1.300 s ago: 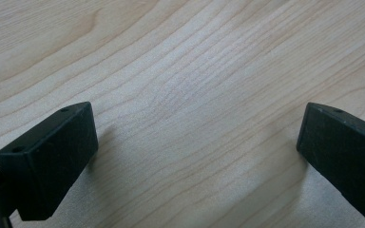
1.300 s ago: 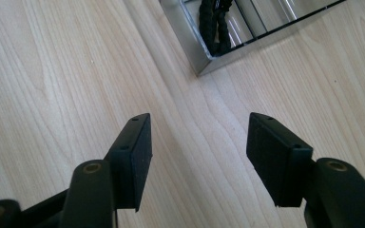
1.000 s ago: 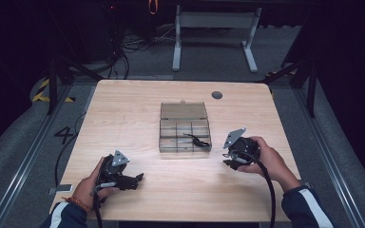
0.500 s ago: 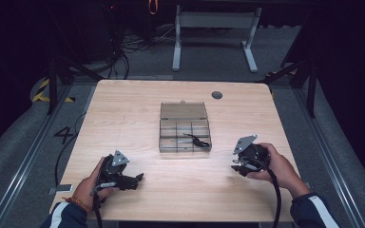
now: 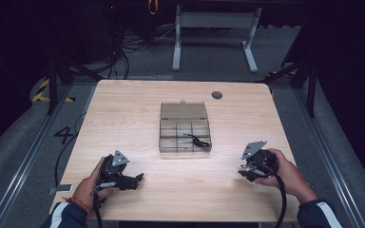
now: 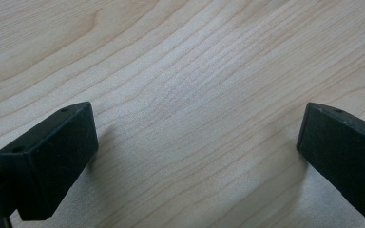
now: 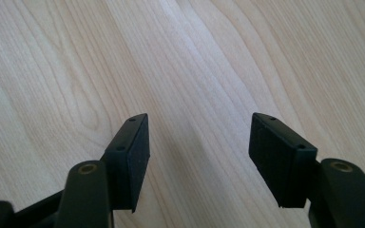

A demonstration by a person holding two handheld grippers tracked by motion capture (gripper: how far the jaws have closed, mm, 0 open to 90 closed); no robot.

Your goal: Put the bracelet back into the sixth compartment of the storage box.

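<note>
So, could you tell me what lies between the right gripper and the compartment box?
Only bare wooden table in the high view, between right gripper and compartment box.

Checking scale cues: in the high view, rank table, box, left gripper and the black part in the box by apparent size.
1. table
2. box
3. left gripper, nearer the camera, so unsure against the box
4. black part

table (image 5: 138, 104): light wood | grommet (image 5: 217, 95): far right | desk frame (image 5: 214, 28): behind, on floor

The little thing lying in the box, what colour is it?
Black. The little thing lies in the clear compartment box, best seen in the high view.
</note>
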